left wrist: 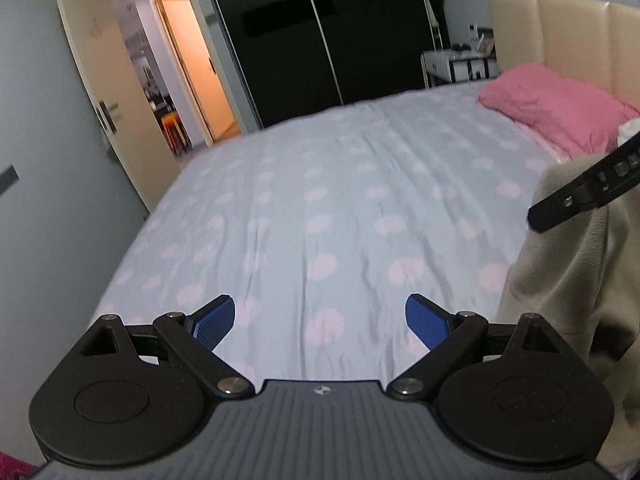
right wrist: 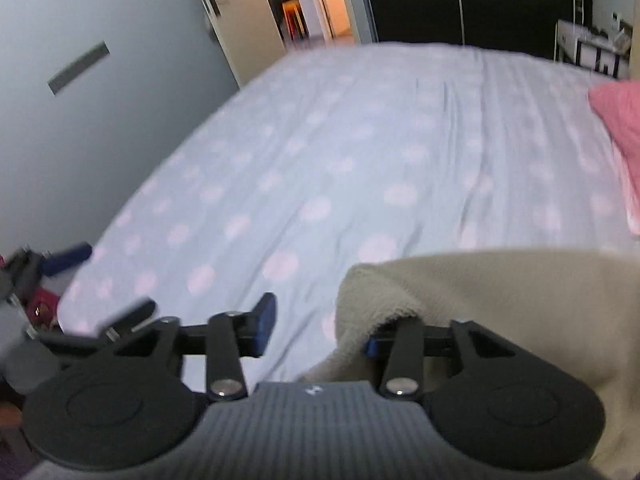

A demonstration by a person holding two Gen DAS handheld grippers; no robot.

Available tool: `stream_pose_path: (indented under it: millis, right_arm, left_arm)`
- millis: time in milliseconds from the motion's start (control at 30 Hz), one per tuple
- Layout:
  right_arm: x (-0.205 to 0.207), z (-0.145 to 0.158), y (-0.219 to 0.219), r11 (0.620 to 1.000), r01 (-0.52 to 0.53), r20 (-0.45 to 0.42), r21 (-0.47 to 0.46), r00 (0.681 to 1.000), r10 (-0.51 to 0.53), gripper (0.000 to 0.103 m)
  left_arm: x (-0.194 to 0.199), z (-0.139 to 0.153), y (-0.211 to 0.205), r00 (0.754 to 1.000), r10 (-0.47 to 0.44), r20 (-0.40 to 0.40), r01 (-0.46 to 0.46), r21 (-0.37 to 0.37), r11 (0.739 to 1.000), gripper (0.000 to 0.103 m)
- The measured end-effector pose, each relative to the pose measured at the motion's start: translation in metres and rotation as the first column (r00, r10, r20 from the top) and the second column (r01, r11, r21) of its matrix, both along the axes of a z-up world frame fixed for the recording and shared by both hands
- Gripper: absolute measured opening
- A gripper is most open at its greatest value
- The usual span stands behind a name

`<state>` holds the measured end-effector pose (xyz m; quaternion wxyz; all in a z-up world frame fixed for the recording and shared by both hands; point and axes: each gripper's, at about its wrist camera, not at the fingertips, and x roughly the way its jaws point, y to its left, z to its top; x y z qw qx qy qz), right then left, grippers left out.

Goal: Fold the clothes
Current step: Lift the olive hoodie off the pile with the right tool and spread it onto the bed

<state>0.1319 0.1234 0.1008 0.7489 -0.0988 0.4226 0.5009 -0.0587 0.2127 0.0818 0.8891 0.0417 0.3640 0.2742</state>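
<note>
Left gripper (left wrist: 320,320): hovering above the near part of the bed, jaws standing wide apart, blue pads (left wrist: 427,326) bare, nothing lying between them.

Right gripper (right wrist: 320,330): jaws standing apart; the left blue pad (right wrist: 265,322) is showing clear, the right finger is lying buried under the garment's edge. Cloth is draping over that finger rather than sitting pinched between both. In the left wrist view, part of this gripper (left wrist: 584,192) is showing as a black bar at the right edge, pressing against the garment's upper part.

Beige fleece garment (right wrist: 500,300): hanging bunched at the right side of the right gripper, covering its right finger and trailing down past the body of the tool. In the left wrist view the same garment (left wrist: 560,280) is hanging just beside the left gripper's right side, apart from its pads.

Bed sheet (left wrist: 320,200): pale blue with pink dots, lightly creased, lying spread under both tools.

Pink pillow (left wrist: 560,108): lying at the head of the bed, against a cream headboard (left wrist: 560,36), well apart from the left gripper
</note>
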Motion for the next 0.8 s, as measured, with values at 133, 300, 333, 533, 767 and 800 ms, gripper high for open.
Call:
stream_pose_path:
  millis: [133, 300, 333, 533, 767, 800]
  right_arm:
    - [0.006, -0.022, -0.031, 0.999, 0.047, -0.032, 0.023, 0.998, -0.046, 0.064]
    - [0.002, -0.046, -0.079, 0.992, 0.128, -0.051, 0.016, 0.991, -0.127, 0.078]
    - [0.001, -0.05, -0.089, 0.989, 0.145, -0.054, 0.014, 0.988, -0.144, 0.078]
    - [-0.004, -0.079, -0.146, 0.971, 0.241, -0.076, 0.003, 0.968, -0.24, 0.078]
    - [0.013, -0.141, -0.212, 0.884, 0.447, -0.033, -0.138, 0.89, -0.455, 0.078]
    - [0.014, -0.15, -0.221, 0.867, 0.474, -0.04, -0.152, 0.874, -0.485, 0.078]
  left_arm:
    - [0.002, -0.016, -0.01, 0.998, -0.061, -0.005, 0.061, -0.05, 0.997, 0.094]
    - [0.003, -0.027, -0.039, 0.984, -0.18, 0.012, 0.18, -0.092, 0.979, 0.094]
    - [0.004, -0.028, -0.046, 0.979, -0.202, 0.014, 0.202, -0.098, 0.974, 0.094]
    - [0.013, -0.049, -0.069, 0.957, -0.289, -0.001, 0.287, -0.122, 0.95, 0.094]
    - [0.042, -0.092, -0.092, 0.934, -0.353, -0.058, 0.343, -0.14, 0.929, 0.094]
    - [0.046, -0.098, -0.095, 0.93, -0.362, -0.066, 0.35, -0.142, 0.926, 0.094]
